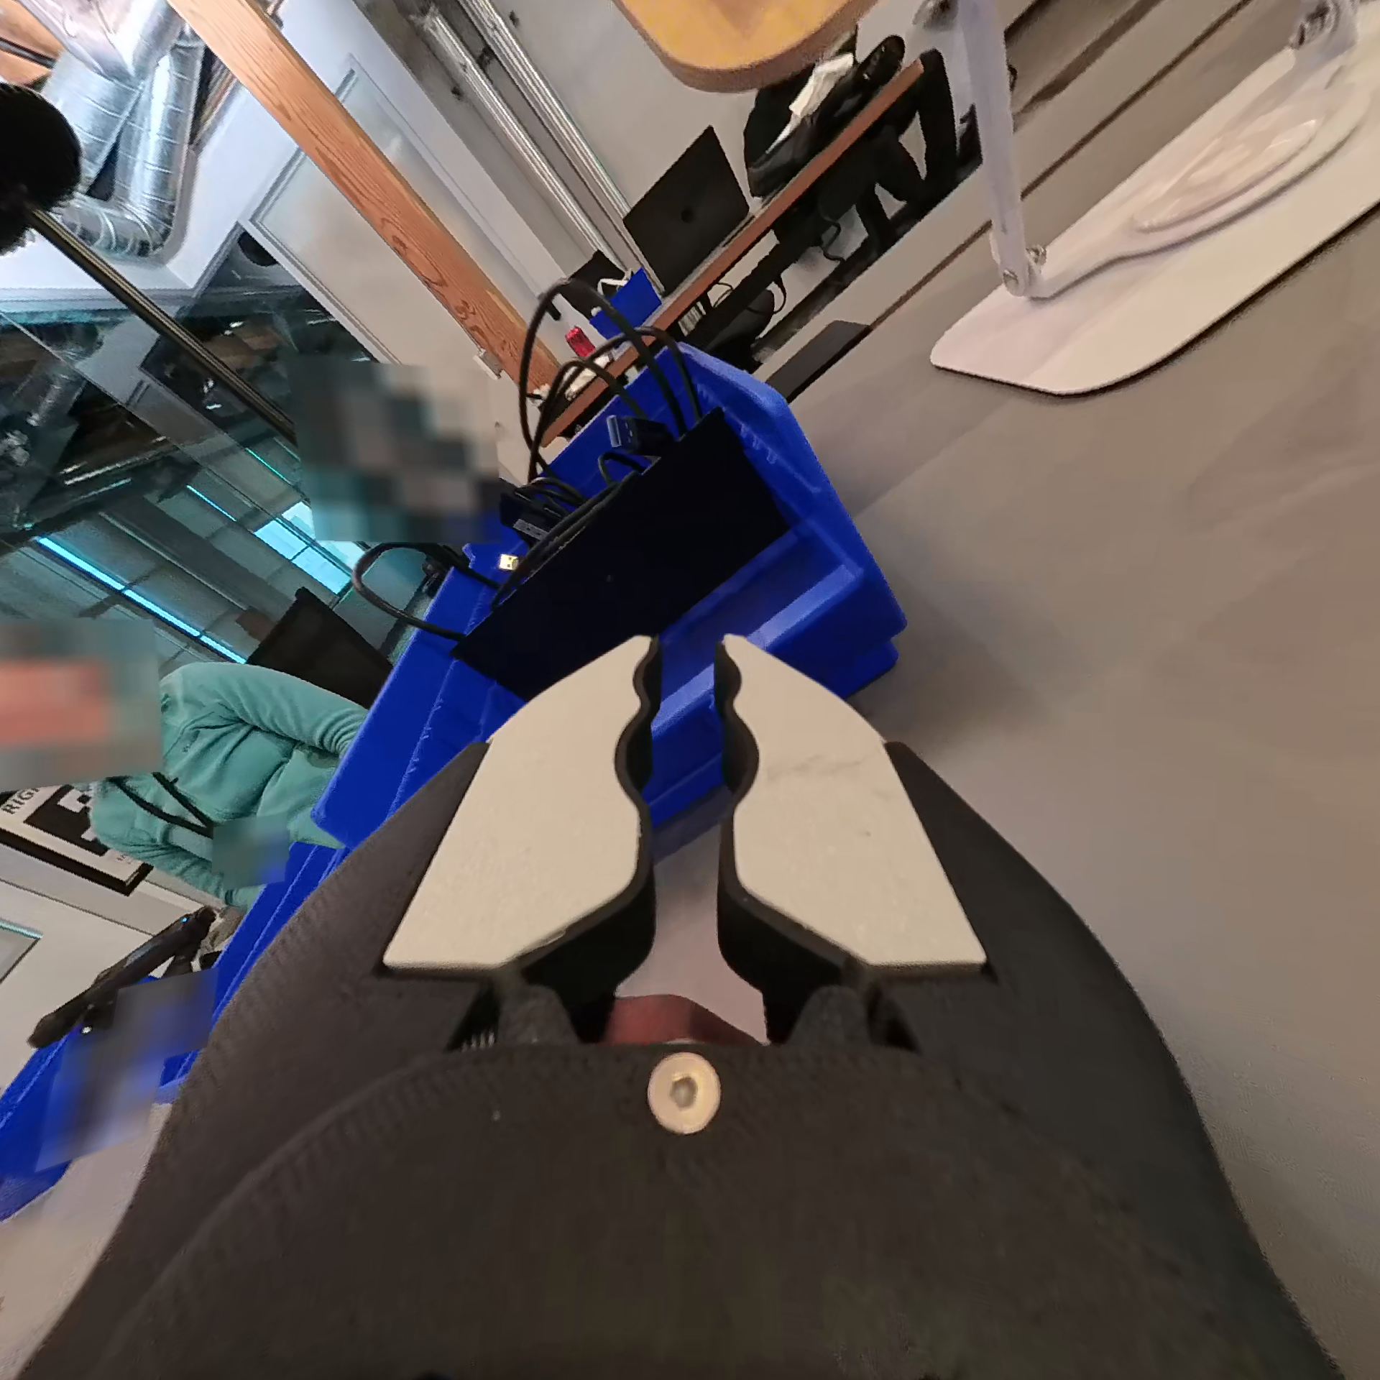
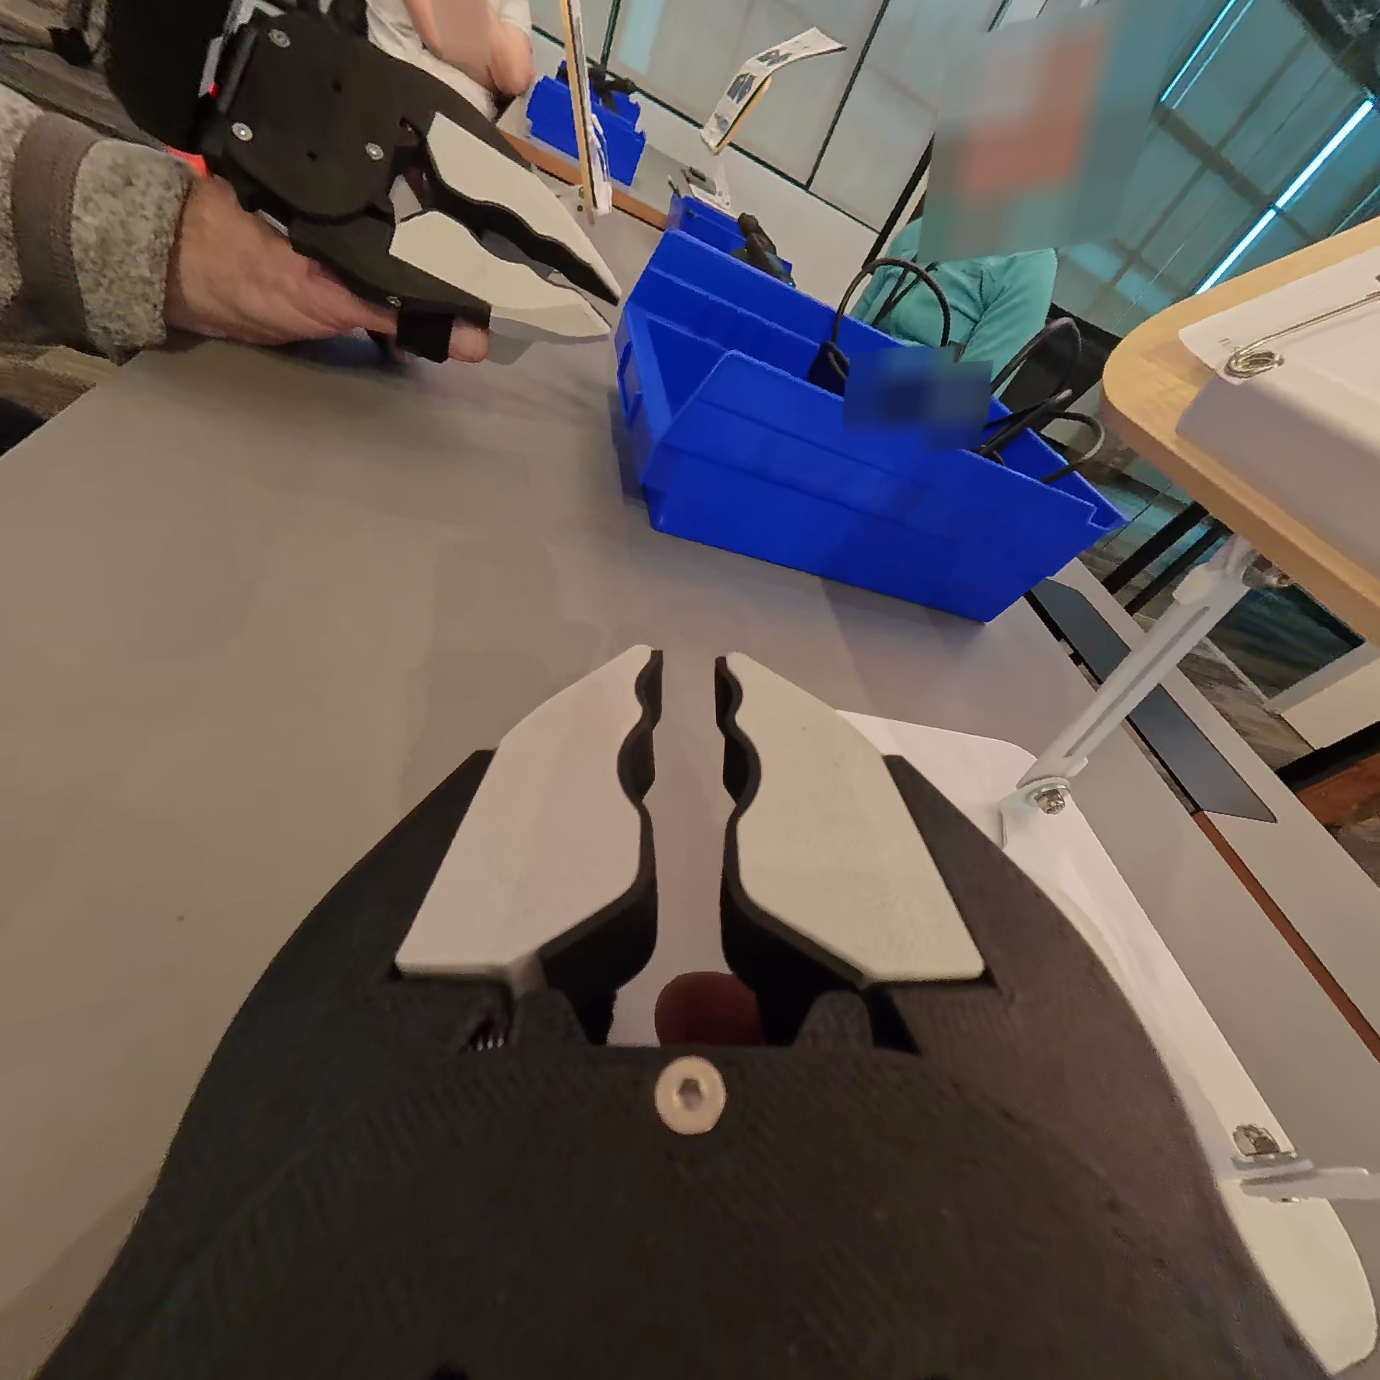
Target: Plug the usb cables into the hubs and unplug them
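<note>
A blue bin [image 1: 829, 523] stands on the grey table [image 1: 1120, 672]. It holds a flat black hub [image 1: 635, 582] and several looped black USB cables [image 1: 597, 358]. One loose gold-tipped plug [image 1: 510, 561] lies by the hub's edge. My left gripper [image 1: 687, 650] hovers just short of the bin, jaws slightly apart with nothing between them. It also shows in the right wrist view [image 2: 611, 312], held in a hand just left of the bin [image 2: 859, 508]. My right gripper [image 2: 687, 661] is above bare table in front of the bin, jaws slightly apart and empty. Cables [image 2: 889, 299] stick out of the bin.
A white stand base [image 2: 971, 762] with a slanted arm [image 2: 1135, 672] sits at my right, carrying a wooden board [image 2: 1232, 463]. It also shows in the left wrist view [image 1: 1120, 299]. More blue bins [image 2: 582, 127] stand behind. A person in a teal top [image 1: 246, 747] sits across the table.
</note>
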